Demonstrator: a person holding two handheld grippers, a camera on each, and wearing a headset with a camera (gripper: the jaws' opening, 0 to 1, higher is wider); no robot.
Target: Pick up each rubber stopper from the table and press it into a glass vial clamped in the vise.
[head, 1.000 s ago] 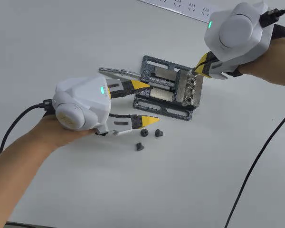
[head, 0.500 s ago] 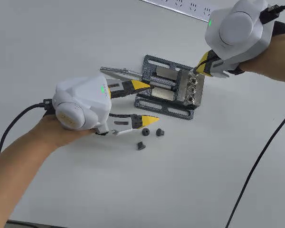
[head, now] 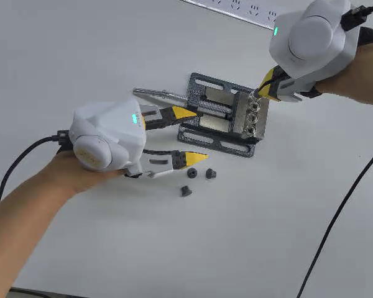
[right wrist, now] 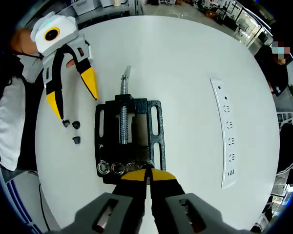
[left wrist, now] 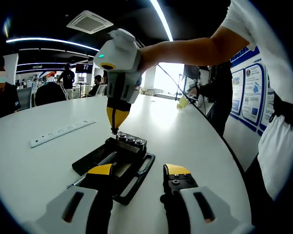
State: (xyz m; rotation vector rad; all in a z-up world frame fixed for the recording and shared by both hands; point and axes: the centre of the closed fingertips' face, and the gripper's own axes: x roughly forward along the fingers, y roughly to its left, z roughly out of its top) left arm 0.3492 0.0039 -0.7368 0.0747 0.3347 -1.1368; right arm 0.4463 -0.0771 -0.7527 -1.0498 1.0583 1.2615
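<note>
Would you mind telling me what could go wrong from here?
The right gripper, shut, sits over the end glass vial in the vise; an off-centre push might chip or tilt it. The left gripper is open with one jaw beside the three rubber stoppers, so a sweep could scatter them. Its other jaw is close to the vise screw and may snag.

Vise point(head: 225, 115) in all three views

Vise point(head: 221, 141) black; stoppers point(head: 209, 174) dark grey; table point(head: 174, 248) white; left gripper point(head: 201, 133), right gripper point(head: 259, 92) white, jaws yellow-tipped.
</note>
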